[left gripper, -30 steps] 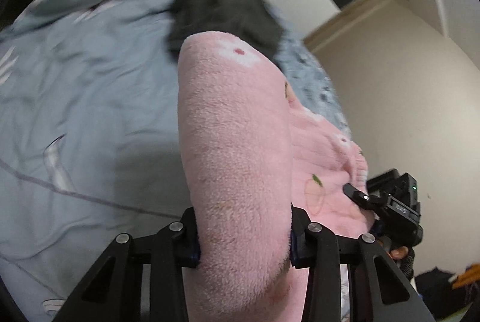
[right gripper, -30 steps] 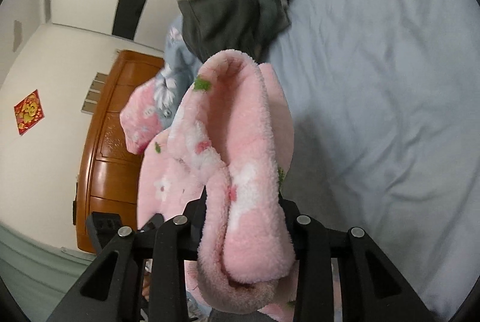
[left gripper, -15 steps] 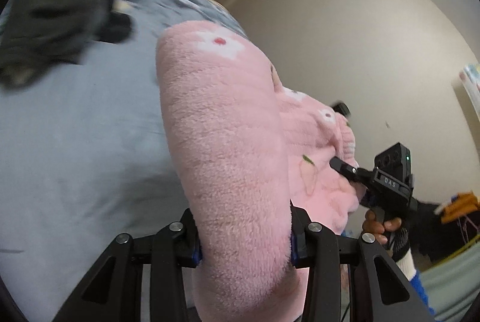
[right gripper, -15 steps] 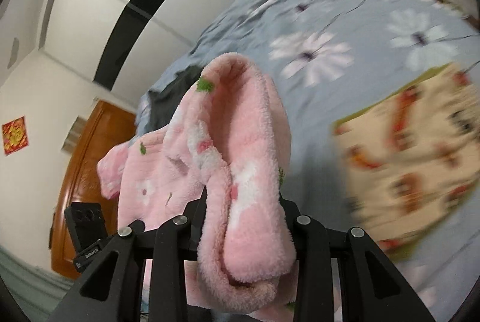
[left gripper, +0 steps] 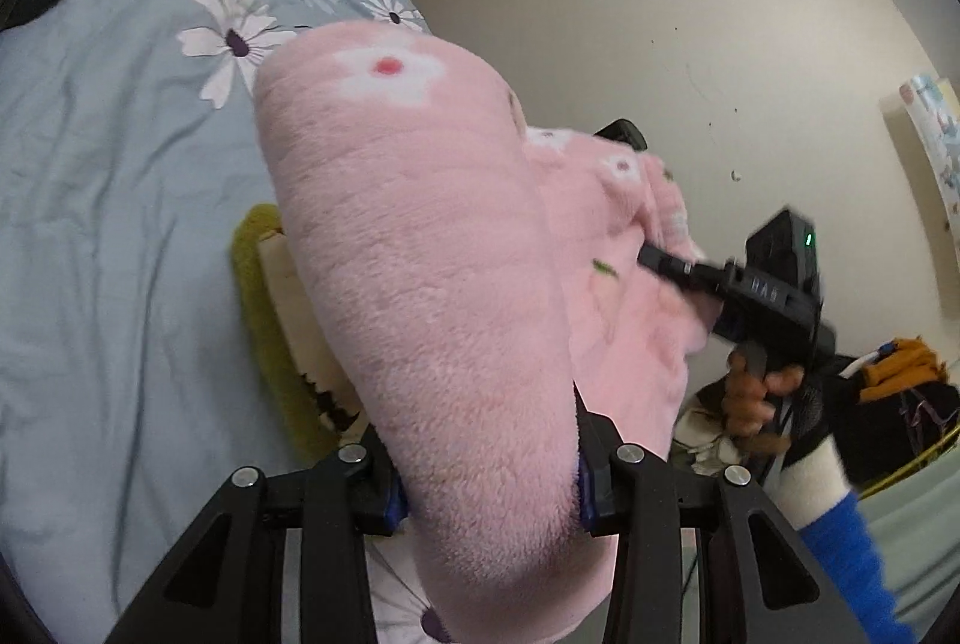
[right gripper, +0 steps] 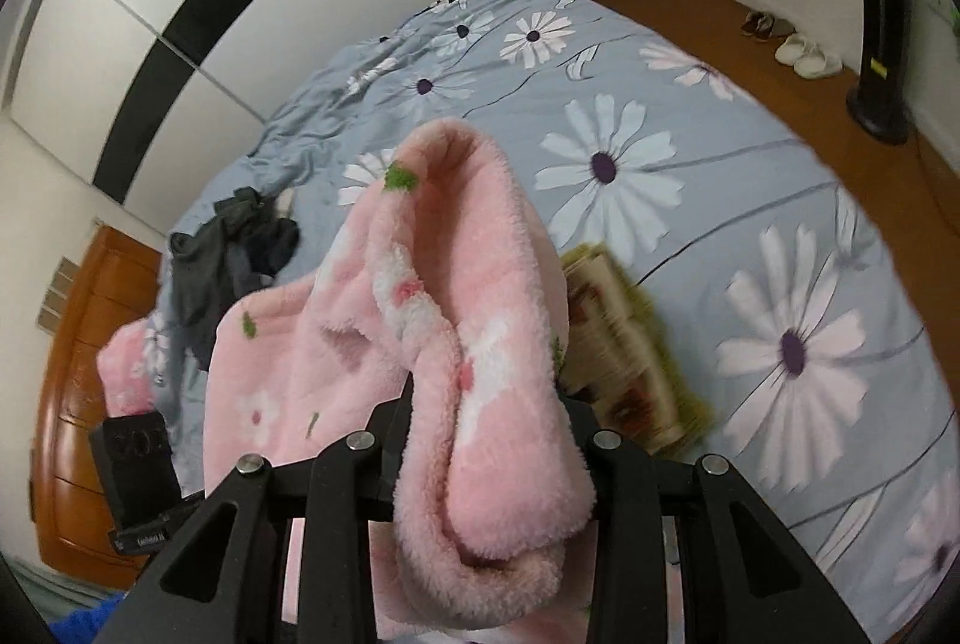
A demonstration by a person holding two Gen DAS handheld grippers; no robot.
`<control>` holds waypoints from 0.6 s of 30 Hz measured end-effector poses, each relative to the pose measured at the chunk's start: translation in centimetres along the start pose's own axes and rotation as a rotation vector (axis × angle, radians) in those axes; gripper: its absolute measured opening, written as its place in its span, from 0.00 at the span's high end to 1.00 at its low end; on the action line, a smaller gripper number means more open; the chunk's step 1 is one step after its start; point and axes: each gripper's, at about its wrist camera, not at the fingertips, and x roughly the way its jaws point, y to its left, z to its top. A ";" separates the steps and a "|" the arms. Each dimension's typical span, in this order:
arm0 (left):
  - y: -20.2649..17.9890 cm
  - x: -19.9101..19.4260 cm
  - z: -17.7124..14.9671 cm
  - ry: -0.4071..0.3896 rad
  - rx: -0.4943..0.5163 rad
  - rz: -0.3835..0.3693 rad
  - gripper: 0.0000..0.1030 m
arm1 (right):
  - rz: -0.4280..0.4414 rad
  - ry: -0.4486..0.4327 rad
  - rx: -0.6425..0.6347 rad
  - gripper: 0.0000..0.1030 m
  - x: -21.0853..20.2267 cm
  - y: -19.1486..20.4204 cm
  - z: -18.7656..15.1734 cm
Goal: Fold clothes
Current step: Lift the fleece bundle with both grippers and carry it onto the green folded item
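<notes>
A pink fleece garment (left gripper: 420, 284) with white flowers hangs stretched between both grippers above the bed. My left gripper (left gripper: 489, 500) is shut on one thick bunched end of it. My right gripper (right gripper: 486, 440) is shut on the other end, a rolled pink edge (right gripper: 474, 344). In the left wrist view a hand (left gripper: 750, 392) holds the right gripper at the right, its fingers (left gripper: 660, 263) in the cloth. A folded cream and green piece (right gripper: 624, 344) lies on the bed under the pink garment, also partly seen as a green edge (left gripper: 264, 320).
The bed cover (right gripper: 750, 200) is grey-blue with large white daisies. A dark heap of clothes (right gripper: 228, 254) lies further up the bed. Brown floor with shoes (right gripper: 804, 53) and a black stand (right gripper: 876, 32) lies beyond the bed's edge. Clothes (left gripper: 900, 374) pile by the wall.
Both grippers have swung level across the bed with the pink garment still clamped. The dark clothes slid away to the side, and the folded cream and green piece has come into view below.
</notes>
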 end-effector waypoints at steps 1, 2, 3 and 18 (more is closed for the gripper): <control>-0.1 -0.3 -0.1 -0.003 0.010 0.009 0.59 | -0.004 0.003 -0.016 0.66 0.1 -0.3 0.3; 0.0 -0.5 0.0 0.002 0.017 0.027 0.58 | -0.007 0.008 -0.021 0.66 0.4 -0.7 0.4; 0.1 -1.0 0.0 0.006 0.018 0.037 0.58 | -0.009 0.015 -0.015 0.66 1.1 -1.2 0.4; 0.9 0.3 -0.3 0.054 0.004 0.096 0.52 | -0.013 0.044 0.100 0.55 6.4 -6.1 -0.3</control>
